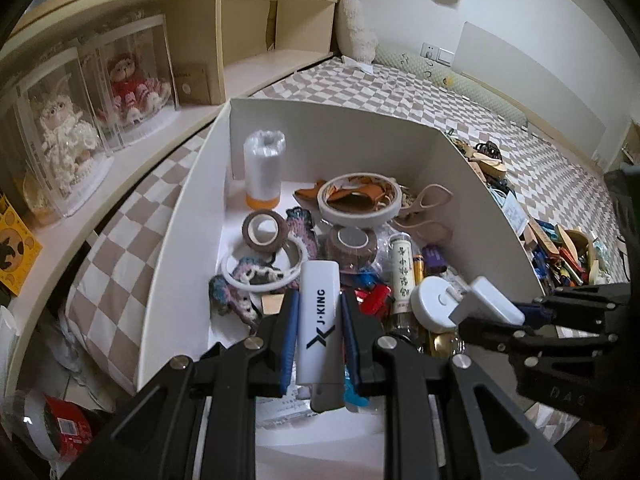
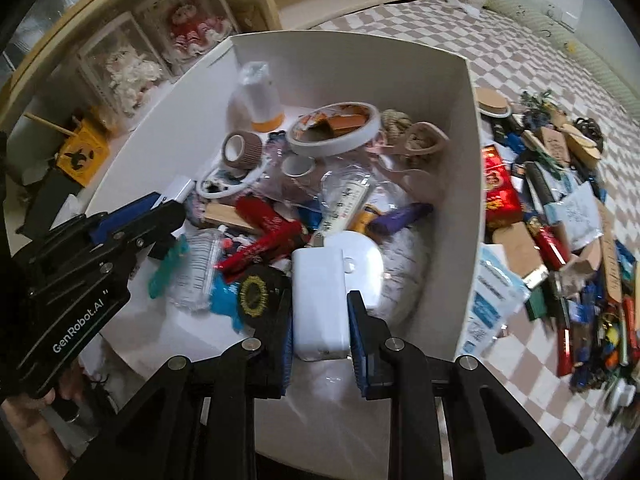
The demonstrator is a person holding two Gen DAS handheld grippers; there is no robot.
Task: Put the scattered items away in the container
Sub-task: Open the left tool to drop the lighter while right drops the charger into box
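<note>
A white box (image 1: pixel 188 200) (image 2: pixel 468 184) on the checkered bed holds tape rolls, a bottle, crochet pieces and other small items. My left gripper (image 1: pixel 319 316) is shut on a white J-KING stick (image 1: pixel 320 332), held over the box's near part. My right gripper (image 2: pixel 319 320) is shut on a white rectangular charger block (image 2: pixel 319 304), also over the box, above a round white disc (image 2: pixel 360 256). In the left wrist view the right gripper (image 1: pixel 516 312) comes in from the right with that block (image 1: pixel 488 304). The left gripper (image 2: pixel 160 204) shows at the left of the right wrist view.
A heap of scattered items (image 2: pixel 560 216) (image 1: pixel 560 256) lies on the checkered bedcover right of the box. A wooden shelf (image 1: pixel 120 92) with dolls in clear cases runs along the left. A hand (image 2: pixel 28 436) grips the left tool's handle.
</note>
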